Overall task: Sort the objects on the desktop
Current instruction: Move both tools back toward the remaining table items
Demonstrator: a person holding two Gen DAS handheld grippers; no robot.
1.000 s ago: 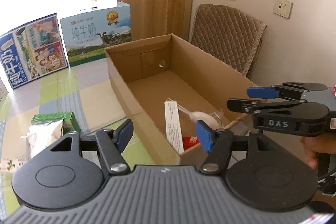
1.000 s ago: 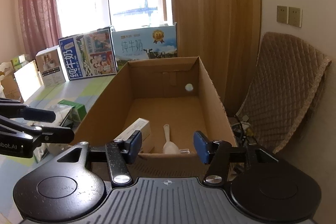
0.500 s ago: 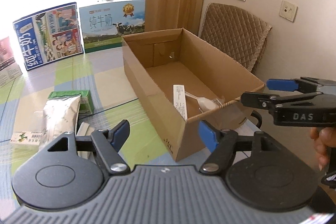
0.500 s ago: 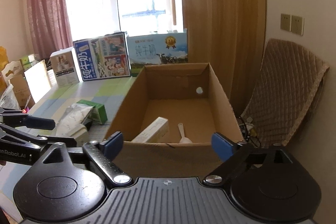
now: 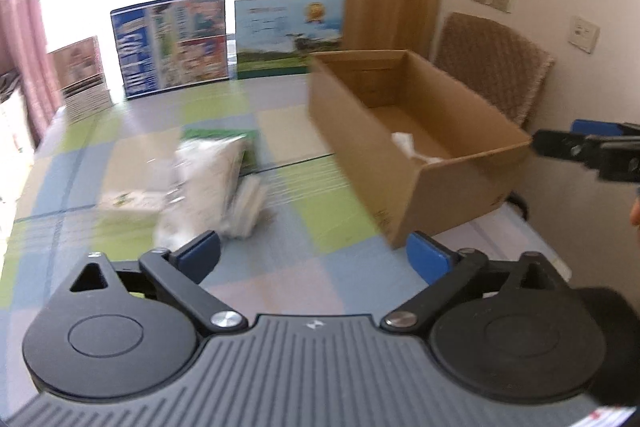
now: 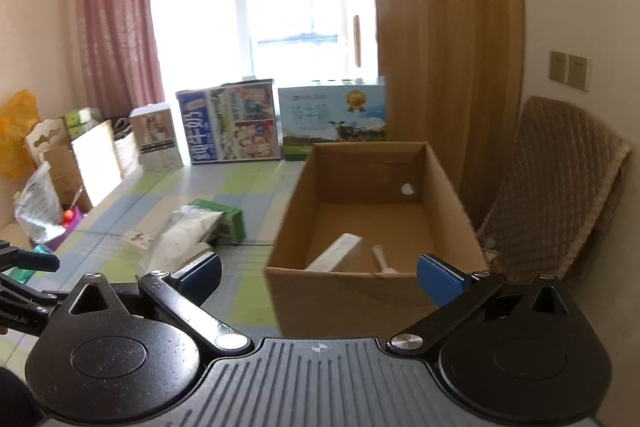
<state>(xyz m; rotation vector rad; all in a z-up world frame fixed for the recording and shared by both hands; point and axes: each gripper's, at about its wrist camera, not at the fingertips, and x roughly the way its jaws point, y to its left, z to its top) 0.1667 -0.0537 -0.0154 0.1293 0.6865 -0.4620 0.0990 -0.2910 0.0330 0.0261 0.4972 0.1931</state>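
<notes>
Two grippers: left [image 5: 314, 255] jaws spread, empty | right [image 6: 318, 277] jaws spread, empty | box [image 6: 376, 279] holds carton [image 6: 336, 257], spoon [image 6: 382, 261] | bag [image 5: 204, 179] on table [image 5: 320, 291]

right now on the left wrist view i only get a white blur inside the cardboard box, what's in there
observer: The right wrist view shows a flat white carton lying tilted near the left wall of the cardboard box.
operator: anything else in it
observer: A white scoop lies just right of the carton, close to the front wall.
operator: is the right tool holding anything
observer: No. The right tool is open and empty, on the near side of the box.
</notes>
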